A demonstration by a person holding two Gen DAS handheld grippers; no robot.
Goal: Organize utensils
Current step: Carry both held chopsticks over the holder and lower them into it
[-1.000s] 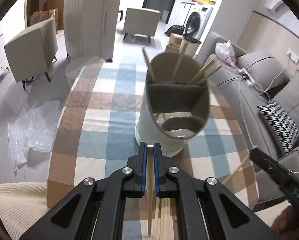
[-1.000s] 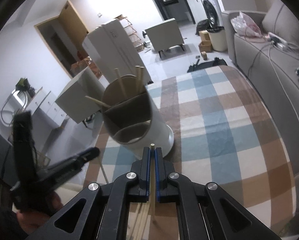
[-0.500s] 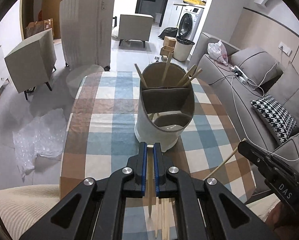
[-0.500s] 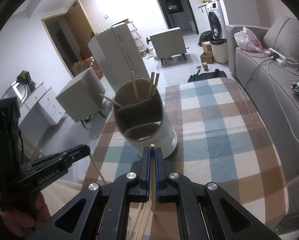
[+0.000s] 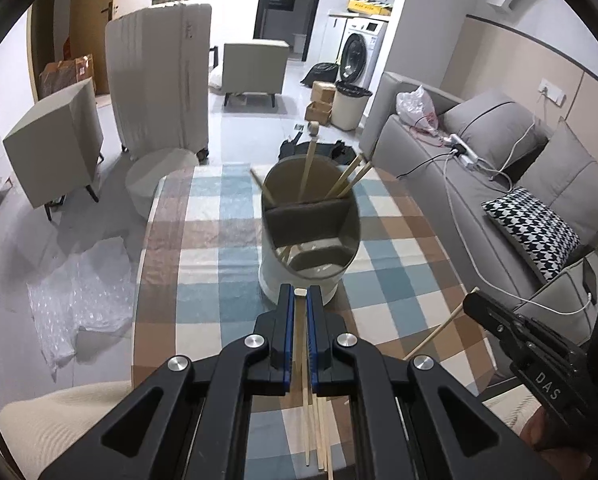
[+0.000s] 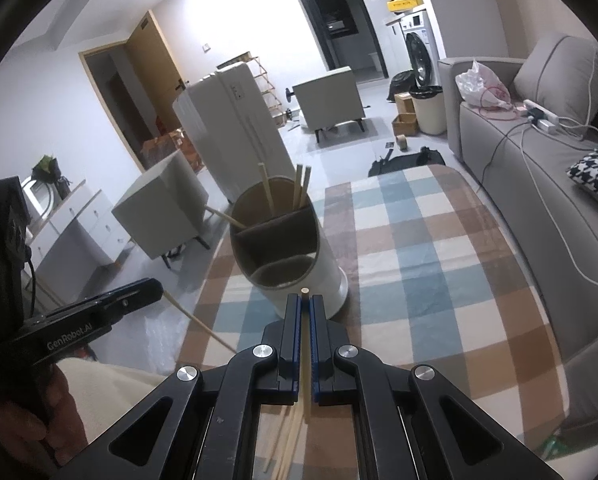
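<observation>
The right claw [image 6: 305, 312] grips a chopstick [image 6: 305, 344] near the holder [image 6: 287, 248] on the checked worktop [image 6: 419, 280]; the left claw [image 6: 155, 289] holds another at left.

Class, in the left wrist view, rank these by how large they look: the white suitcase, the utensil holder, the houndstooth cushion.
1. white suitcase
2. utensil holder, nearer the camera, so unsure
3. houndstooth cushion

Pale chopsticks [image 5: 307, 178] upright (holder's [image 5: 299, 276] rear compartment)
</observation>
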